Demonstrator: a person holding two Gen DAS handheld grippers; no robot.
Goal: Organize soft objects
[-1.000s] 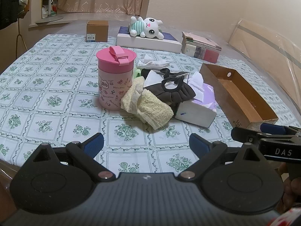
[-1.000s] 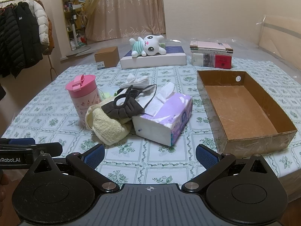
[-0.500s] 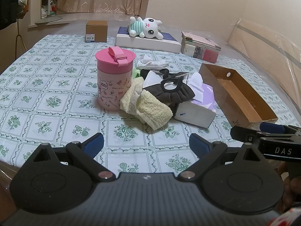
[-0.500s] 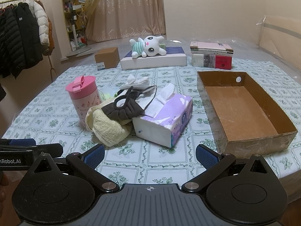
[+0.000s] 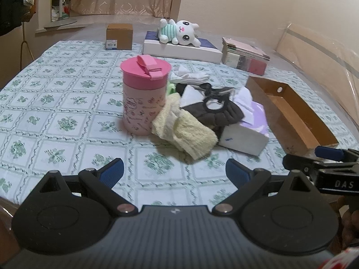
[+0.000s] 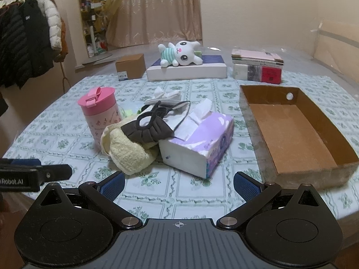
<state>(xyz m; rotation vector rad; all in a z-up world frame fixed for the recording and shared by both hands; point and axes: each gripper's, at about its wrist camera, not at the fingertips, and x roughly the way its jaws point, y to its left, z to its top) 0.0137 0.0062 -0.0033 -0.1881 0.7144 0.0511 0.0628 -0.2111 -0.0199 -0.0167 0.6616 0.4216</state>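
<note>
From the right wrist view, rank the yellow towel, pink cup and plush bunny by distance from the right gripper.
From the right gripper:
1. yellow towel, just ahead, left of centre.
2. pink cup, farther back on the left.
3. plush bunny, far end, lying on the white box.

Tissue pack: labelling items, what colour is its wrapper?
Purple and white tissue pack, clearest in the right wrist view.

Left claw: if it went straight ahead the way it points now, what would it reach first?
Most likely the yellow towel, the nearest part of the pile and roughly centred ahead of the open left claw. Bare tablecloth lies between them. The pink cup sits slightly left; depth is uncertain.
</note>
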